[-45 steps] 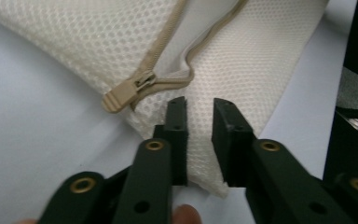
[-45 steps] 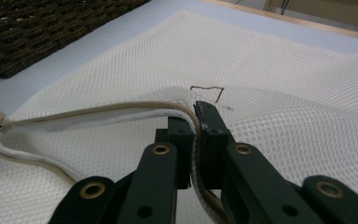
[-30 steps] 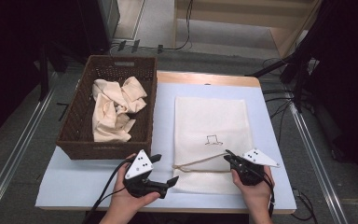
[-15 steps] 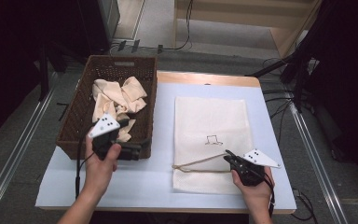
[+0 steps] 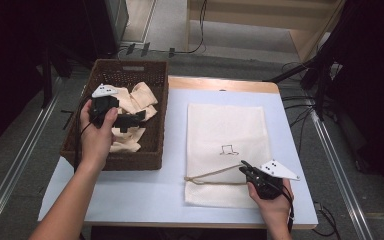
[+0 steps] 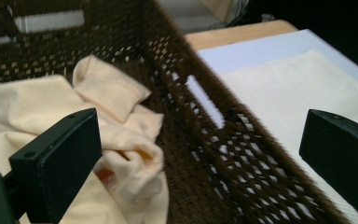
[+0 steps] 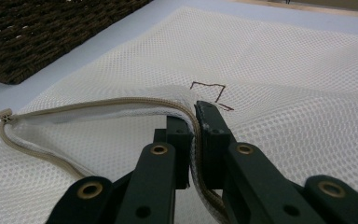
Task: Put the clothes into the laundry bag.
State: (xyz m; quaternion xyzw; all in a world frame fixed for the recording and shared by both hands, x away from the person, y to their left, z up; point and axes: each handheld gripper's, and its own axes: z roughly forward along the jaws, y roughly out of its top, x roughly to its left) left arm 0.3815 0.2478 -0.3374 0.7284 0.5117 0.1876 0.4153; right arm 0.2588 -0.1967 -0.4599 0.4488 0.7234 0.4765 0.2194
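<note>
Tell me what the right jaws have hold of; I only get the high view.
Observer: The right gripper is shut on the mesh bag at its zipper edge, lifting it so the mouth gapes.
Operator: Check the left jaws too.
Observer: The left gripper has just been opening; its jaws stand wide, nothing between them.
Operator: Say what lies below them.
Observer: Crumpled cream cloths under one jaw, the basket wall running between the two.
</note>
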